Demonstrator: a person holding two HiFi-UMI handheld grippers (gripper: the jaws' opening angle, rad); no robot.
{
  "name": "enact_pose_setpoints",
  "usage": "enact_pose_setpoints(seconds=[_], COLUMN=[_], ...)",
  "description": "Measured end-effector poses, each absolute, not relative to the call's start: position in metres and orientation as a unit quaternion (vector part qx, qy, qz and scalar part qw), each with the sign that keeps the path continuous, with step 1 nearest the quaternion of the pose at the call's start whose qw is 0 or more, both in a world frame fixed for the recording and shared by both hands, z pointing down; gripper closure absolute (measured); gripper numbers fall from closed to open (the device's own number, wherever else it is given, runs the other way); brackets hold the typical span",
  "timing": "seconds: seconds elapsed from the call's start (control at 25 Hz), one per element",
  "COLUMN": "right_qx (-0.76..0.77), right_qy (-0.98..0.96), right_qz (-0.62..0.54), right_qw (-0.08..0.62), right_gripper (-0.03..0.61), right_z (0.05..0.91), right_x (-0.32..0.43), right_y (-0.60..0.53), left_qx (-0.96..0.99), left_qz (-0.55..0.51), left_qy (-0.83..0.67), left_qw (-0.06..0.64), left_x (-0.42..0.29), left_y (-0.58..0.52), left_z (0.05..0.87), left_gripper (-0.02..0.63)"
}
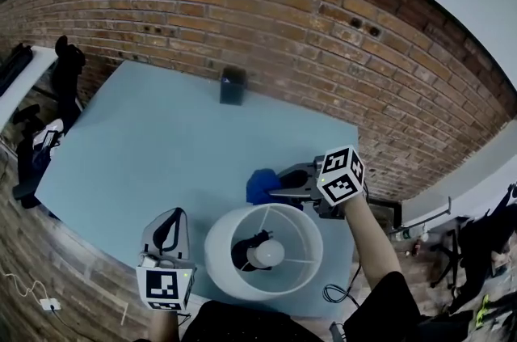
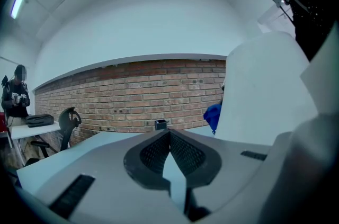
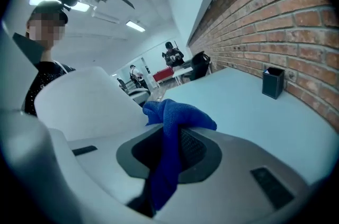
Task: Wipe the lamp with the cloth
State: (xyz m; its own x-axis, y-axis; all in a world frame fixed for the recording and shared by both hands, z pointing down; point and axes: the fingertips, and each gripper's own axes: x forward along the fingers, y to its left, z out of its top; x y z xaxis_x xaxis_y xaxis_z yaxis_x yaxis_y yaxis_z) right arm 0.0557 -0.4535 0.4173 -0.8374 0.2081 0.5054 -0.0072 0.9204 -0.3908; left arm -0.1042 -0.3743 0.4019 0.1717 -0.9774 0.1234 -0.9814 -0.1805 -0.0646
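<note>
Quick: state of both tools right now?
Left tool: closed, empty.
Right tool: closed on the blue fabric cloth.

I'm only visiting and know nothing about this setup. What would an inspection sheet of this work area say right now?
Surface: light blue table standing against a brick wall.
Job's things: white lamp at the table's near edge; blue cloth just behind its shade, contact unclear.
Clutter: small dark box near the wall.
Grippers: left gripper shut and empty, beside the lamp; right gripper shut on the cloth.
Cables: black cable at the table's near right edge; white cable on the floor at left.
Surroundings: distant people and office chairs.
</note>
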Motion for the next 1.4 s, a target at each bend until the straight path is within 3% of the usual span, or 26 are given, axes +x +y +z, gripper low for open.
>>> enact_pose_setpoints(seconds=[0.16,0.4,0.56,0.84,1.4], right_qx=[-0.077,-0.25,-0.347,-0.402,-0.371], right_qy=[-0.945,-0.943,-0.914,-0.865,-0.838], right_qz=[0.17,0.103,0.075,0.08,0.126], right_qw=[0.269,0.195,0.198,0.291,0.381], right_gripper=[0.517,0.517,0.517,0.517,0.517], right_z=[0.394,0.283,0.246,0.31,0.419], right_x=[0.039,0.008,-0.008,-0.03,-0.065], right_y=[-0.458,-0.424,-0.395,-0.374,-0.388], left_qx=[0.768,0.773,0.774,0.765,0.755], left_qz=[0.063,0.04,0.024,0.034,0.044], left_qy=[-0.637,-0.633,-0.633,-0.644,-0.654], left_qw=[0.01,-0.015,-0.017,-0.007,0.014], left_x=[-0.103,-0.096,-0.091,-0.102,-0.117], left_y=[-0.376,-0.377,-0.368,-0.355,-0.342], left_z=[0.396,0.369,0.359,0.37,0.391], left_gripper=[0.606,0.606,0.605,0.606,0.606])
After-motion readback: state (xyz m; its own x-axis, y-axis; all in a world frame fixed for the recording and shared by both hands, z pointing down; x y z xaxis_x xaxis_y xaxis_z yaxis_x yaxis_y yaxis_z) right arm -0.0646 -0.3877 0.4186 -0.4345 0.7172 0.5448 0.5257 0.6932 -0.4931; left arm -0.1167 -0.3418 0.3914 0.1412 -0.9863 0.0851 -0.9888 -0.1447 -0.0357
